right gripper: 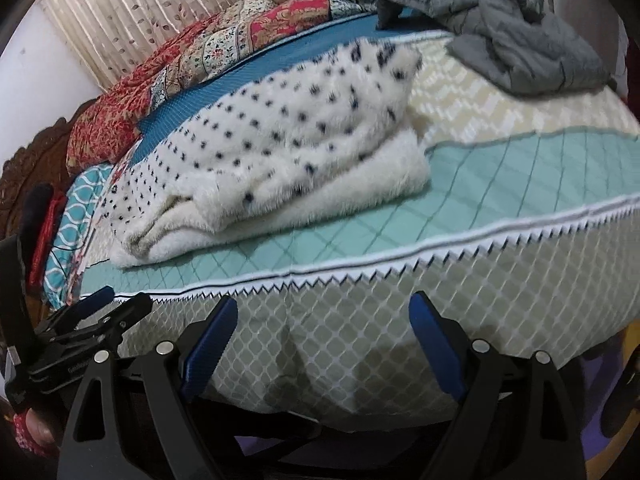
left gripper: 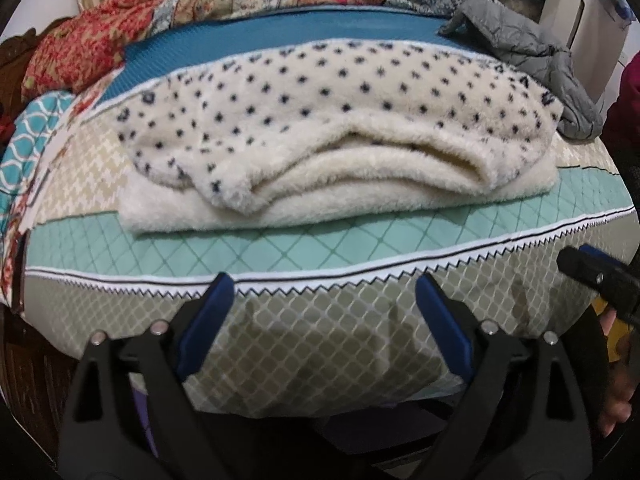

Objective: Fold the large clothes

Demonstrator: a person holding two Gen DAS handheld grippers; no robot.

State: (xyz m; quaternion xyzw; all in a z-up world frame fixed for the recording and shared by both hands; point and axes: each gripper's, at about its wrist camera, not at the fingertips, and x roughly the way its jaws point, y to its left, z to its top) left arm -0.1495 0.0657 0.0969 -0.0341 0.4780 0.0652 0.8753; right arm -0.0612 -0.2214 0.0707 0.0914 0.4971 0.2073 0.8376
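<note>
A cream fleece garment with dark blue spots [left gripper: 320, 128] lies folded in a thick stack on the bed [left gripper: 280, 248], its plain cream layers showing at the near side. The right wrist view has the same folded garment [right gripper: 280, 160] left of centre. My left gripper [left gripper: 325, 292] hangs open in front of the bed's near edge, short of the garment, with nothing between its blue pads. My right gripper [right gripper: 322, 316] is open too, empty, over the hanging side of the bedcover. Each gripper shows at the edge of the other's view.
A crumpled grey padded jacket [left gripper: 532, 52] lies at the back right of the bed [right gripper: 520, 184]. A red and floral quilt [left gripper: 192, 8] is bunched along the far side. A pleated curtain [right gripper: 132, 12] hangs behind. A hand [left gripper: 616, 396] shows at the right edge.
</note>
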